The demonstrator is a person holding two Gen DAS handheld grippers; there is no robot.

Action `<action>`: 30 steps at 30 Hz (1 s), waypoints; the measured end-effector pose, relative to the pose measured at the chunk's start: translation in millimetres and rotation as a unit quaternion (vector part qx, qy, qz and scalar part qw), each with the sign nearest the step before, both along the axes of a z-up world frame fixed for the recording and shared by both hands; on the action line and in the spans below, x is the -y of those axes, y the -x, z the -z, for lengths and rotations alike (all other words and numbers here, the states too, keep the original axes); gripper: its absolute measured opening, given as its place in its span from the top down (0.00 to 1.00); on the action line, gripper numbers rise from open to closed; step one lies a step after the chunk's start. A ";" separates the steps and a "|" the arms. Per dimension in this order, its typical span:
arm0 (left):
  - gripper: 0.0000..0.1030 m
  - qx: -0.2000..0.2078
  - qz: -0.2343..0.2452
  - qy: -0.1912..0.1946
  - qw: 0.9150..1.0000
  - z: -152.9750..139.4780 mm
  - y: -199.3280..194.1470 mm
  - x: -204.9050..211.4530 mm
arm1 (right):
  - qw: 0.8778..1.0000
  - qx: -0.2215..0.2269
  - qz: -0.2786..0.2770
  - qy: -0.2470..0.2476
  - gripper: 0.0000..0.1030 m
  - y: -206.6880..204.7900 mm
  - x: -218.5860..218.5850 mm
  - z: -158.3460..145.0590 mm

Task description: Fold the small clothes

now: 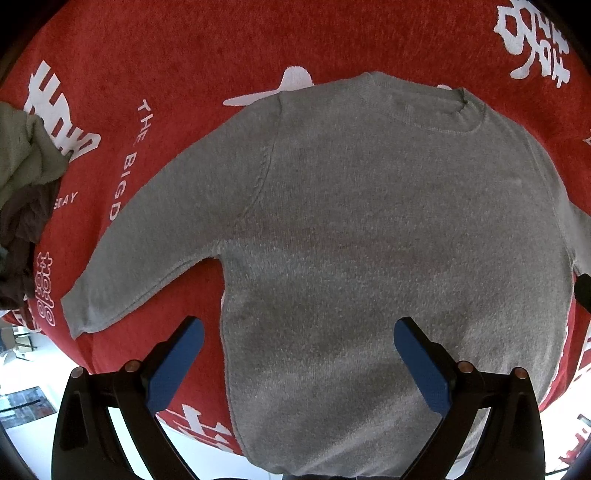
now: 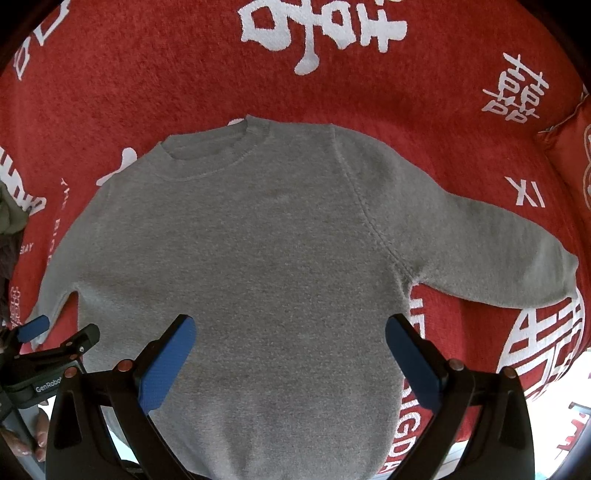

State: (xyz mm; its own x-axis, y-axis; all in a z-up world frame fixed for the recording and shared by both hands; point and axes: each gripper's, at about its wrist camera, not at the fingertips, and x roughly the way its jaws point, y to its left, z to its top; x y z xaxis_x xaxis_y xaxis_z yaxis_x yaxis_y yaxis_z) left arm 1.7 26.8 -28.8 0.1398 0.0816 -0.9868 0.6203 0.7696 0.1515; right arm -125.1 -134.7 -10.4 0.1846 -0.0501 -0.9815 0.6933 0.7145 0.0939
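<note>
Both grippers, left gripper [image 1: 298, 334] & right gripper [image 2: 290, 332], wide & empty: pinch grey sweater [image 1: 388, 221] sleeve cuffs, fold inward evenly.

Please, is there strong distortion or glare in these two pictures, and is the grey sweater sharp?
Left wrist view: heavy fisheye bulge with dark corners, the grey sweater sharp, bright washed-out area at lower left behind the left claw. Right wrist view: same bulge, knit texture clear, overexposed patch at the lower right edge beside the right claw.

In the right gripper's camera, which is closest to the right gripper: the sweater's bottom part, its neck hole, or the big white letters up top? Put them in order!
From the right gripper:
1. Sweater's bottom part, right between the fingers.
2. Neck hole, farther up, left of middle.
3. Big white letters on the red cloth, at the top.
</note>
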 end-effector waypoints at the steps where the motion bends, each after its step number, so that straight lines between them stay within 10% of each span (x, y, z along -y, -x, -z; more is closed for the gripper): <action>1: 0.00 0.000 -0.001 0.001 1.000 0.2 0.3 -0.6 | 1.000 0.000 -0.001 0.000 0.01 0.5 0.7 0.5; 21: 0.00 -0.008 -0.029 0.020 0.999 1.4 -7.1 -22.7 | 1.000 -0.004 -0.023 0.002 0.01 -9.7 -12.4 3.4; 30: 0.00 -0.045 -0.083 0.109 0.990 -1.1 -25.2 -52.2 | 0.999 0.003 -0.051 0.003 0.01 -31.4 -34.3 4.9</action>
State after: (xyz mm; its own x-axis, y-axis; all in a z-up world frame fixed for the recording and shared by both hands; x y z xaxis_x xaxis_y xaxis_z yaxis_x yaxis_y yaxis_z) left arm 26.9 79.0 -27.7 0.0535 -0.1197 -0.9914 0.4864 0.8702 -0.0788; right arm -93.7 -100.3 -15.3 0.1950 -0.0372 -0.9801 0.6156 0.7825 0.0927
